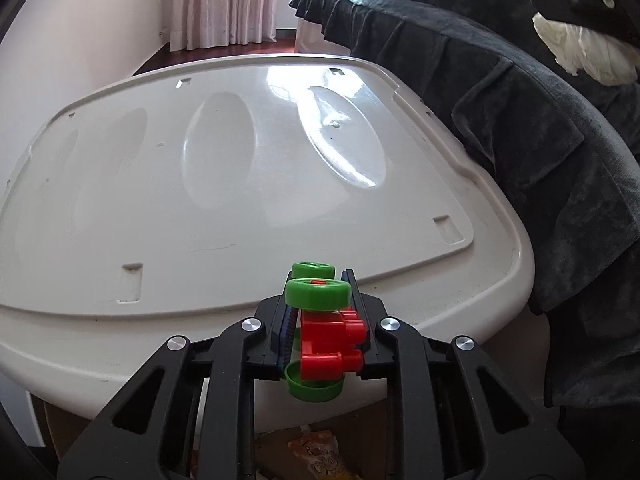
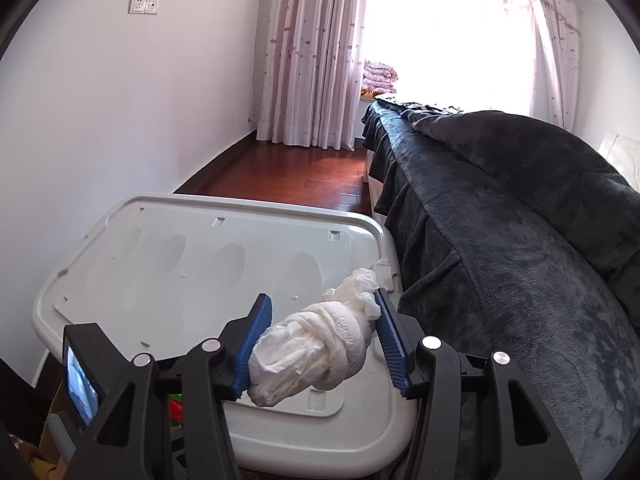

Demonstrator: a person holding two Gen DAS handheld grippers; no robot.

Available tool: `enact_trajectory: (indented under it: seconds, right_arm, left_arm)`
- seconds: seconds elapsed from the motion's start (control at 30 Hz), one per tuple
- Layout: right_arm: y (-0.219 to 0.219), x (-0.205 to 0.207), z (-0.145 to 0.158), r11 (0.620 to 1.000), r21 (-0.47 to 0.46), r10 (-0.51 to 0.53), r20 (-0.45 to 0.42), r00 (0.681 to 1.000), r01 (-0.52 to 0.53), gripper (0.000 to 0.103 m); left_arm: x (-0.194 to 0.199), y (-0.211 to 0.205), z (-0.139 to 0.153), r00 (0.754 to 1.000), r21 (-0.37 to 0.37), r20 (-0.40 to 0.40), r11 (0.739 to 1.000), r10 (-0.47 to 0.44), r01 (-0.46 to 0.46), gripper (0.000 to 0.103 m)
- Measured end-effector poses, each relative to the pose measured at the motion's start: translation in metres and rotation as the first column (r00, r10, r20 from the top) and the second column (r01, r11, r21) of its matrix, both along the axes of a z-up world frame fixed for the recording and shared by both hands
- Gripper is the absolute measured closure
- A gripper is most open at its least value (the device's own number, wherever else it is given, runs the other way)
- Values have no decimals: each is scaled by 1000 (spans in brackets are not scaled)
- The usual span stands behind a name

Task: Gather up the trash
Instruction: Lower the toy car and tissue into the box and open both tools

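Clamping a toy car [image 1: 324,332] between the pads of the left gripper [image 1: 320,308], red body squeezed sideways, green wheels sticking out above and below the narrowed jaws. Hovering just off the near edge of the white bin lid [image 1: 224,208], with the toy partly overlapping that rim in the left wrist view. Glimpsing a cardboard box [image 1: 280,448] below the lid's near edge, with a yellowish printed wrapper [image 1: 320,456] lying inside it.

Pinching a crumpled white tissue wad [image 2: 316,348] in the right gripper [image 2: 324,336], blue ribbed pads [image 2: 254,340] pressing against both ends of the twisted bundle, jaws standing fairly wide around it. Hanging over the lid [image 2: 180,264], toward its near corner on the bed side; whether the wad is touching the lid, cannot tell.

Showing up again in the left wrist view, up and to the right of the lid: the same tissue wad [image 1: 580,56] under the black body of the right gripper, over the dark blanket [image 1: 520,120].

Draping along the lid's right side, the blanket [image 2: 520,240] covering a bed. Running beyond the lid's far edge, a red-brown wood floor [image 2: 288,176], reaching pale pink curtains [image 2: 312,52].
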State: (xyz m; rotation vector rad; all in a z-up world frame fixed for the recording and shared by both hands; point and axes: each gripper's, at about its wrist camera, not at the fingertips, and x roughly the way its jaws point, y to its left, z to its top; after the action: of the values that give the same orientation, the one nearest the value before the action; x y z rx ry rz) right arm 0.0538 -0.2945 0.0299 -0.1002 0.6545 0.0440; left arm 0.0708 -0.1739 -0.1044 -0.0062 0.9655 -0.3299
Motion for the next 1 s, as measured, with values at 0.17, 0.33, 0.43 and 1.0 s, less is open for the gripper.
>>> enact_trajectory:
  seconds: [0.17,0.33,0.43,1.0]
  right_arm:
    - [1,0,1,1000,4,8,3,1000,-8,51]
    - [7,-8,7,1000,12,21,17,1000,-21,51]
    - [19,-18,12,999,13,41,23,999,-41,51]
    - [130,-119,-60,987,132,121,-195,973,-97,51]
  left_arm:
    - [-4,10,7,1000,-19,13,1000,2,-2,82]
    - [-17,23,25,999,-28,40,1000,4,-3,82]
    - [-33,39,43,998,-9,63,1000,6,-6,82]
    - [-129,166,56,970,76,37,967,239,-241,82]
